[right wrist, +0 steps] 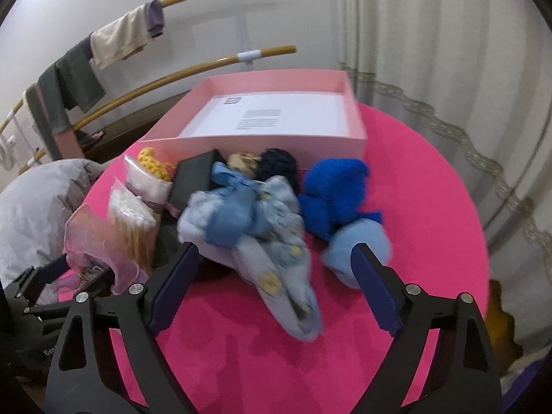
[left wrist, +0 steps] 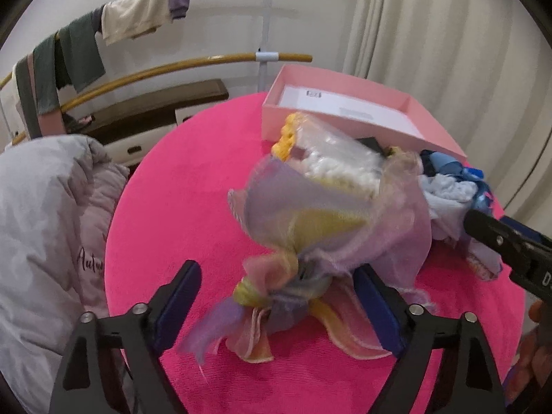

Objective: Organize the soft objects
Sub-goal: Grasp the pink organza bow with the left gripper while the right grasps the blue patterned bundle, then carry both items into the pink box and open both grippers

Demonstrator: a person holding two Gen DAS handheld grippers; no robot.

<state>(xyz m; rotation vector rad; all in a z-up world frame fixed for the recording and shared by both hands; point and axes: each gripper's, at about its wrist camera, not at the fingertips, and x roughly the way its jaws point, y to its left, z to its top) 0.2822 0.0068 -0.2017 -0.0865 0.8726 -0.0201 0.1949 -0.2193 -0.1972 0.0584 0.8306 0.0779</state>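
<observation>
Both pairs of jaws stand wide and grip nothing: the left gripper (left wrist: 277,302) straddles the knotted neck of a sheer lilac-and-yellow organza bundle (left wrist: 331,227), presumably because that gathered knot is the firmest place to pinch such flimsy fabric; the right gripper (right wrist: 272,277) frames a pale blue printed cloth roll (right wrist: 276,262), its narrow end pointing toward the camera; both lie on the round hot-pink table (right wrist: 431,207), in front of the open pink cardboard box (right wrist: 262,138), which holds only a white printed sheet and seems the intended home for the soft things; just in front of the box's near wall sit a royal-blue yarn ball (right wrist: 334,189) and a yellow crocheted piece (right wrist: 151,160), probably heaped close so each transfer stays short.
</observation>
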